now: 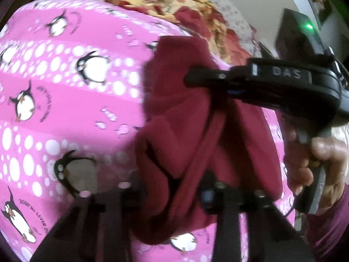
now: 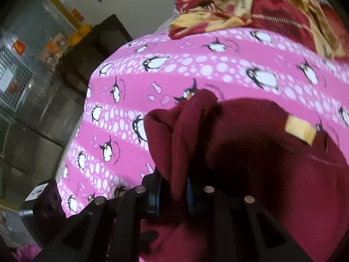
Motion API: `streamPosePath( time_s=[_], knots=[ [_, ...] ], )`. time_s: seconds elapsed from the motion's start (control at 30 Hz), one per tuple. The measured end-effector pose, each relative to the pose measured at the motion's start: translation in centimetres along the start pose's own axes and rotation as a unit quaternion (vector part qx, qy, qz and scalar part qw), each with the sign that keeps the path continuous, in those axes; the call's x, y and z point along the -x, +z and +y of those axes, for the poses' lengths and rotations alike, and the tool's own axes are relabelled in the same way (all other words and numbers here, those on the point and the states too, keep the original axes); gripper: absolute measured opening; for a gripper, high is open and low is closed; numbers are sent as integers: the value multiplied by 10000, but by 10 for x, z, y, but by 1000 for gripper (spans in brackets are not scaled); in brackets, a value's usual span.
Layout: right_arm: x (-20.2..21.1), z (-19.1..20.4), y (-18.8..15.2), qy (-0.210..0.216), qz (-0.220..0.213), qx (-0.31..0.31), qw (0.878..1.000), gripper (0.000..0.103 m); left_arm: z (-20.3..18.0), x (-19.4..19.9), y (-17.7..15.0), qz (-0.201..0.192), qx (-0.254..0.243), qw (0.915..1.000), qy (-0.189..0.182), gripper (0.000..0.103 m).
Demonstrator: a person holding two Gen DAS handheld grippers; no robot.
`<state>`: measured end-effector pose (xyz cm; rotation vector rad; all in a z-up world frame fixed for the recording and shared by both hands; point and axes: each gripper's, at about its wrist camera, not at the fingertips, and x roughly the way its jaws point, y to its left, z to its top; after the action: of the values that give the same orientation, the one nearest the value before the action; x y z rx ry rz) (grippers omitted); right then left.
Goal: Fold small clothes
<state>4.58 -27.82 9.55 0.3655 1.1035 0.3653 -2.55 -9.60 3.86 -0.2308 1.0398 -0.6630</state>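
— What are the fingers doing?

— Both pinch the maroon garment (image 1: 196, 135): the right gripper (image 1: 209, 85) clamps a bunched edge from the side, the left gripper (image 1: 205, 196) bites a fold lower down.

— Why hold it like that?

— Probably to lift it off the pink penguin sheet (image 1: 65, 98) and spread it (a tan tag (image 2: 301, 128) shows) before folding.

— Anything else?

— A red-and-yellow blanket (image 2: 250, 4) lies behind.

One maroon garment (image 1: 174, 131) in play — single tan tag (image 2: 301, 131) on it. Two grippers: left gripper (image 1: 172, 196), right gripper (image 2: 172, 194). One pink penguin sheet (image 1: 65, 87) — penguins too many, too blurred to count. One red-and-yellow floral cloth (image 2: 250, 6) behind. One bare hand (image 1: 322, 163) showing.
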Motion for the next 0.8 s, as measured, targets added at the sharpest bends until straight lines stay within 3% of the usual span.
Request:
streamPosePath(
  time_s=[0.03,0.07,0.1,0.17,0.2,0.37,0.4,0.43,0.47,0.67,0.8],
  knots=[
    [4,-2,-3,17,-28,-75,10000,23,-6,3,-1,-21,-120,9999,14,23],
    [3,-3,-2,-1,-53,-119,9999,33,-13,6,-3,-62,-256,9996,59,23],
    [5,-4,-2,-22,-95,-160,9998,55,-17,7,-3,-84,-321,9994,83,22],
    [13,-2,1,64,-219,-201,9995,81,-23,11,-2,-102,-380,9992,92,22],
    [12,2,2,104,-223,-157,9996,83,-25,13,-3,-92,-368,9992,88,22],
    [-16,22,4,-192,101,261,9994,83,-34,13,1,-88,-375,9992,142,21],
    [-21,25,1,-409,153,350,9984,75,-36,15,-1,-82,-378,9991,151,21],
    [-22,25,-2,-580,92,387,9975,61,-38,17,-1,-77,-381,9991,154,21],
    [-19,22,-4,-523,34,350,9980,30,-41,20,-2,-84,-388,9991,145,21],
    [38,4,-13,-258,-421,288,9984,25,-73,34,5,-86,-605,9980,-191,21],
    [72,-13,-17,-332,-568,228,9976,25,-106,32,6,-67,-867,9961,-149,21]
  ],
)
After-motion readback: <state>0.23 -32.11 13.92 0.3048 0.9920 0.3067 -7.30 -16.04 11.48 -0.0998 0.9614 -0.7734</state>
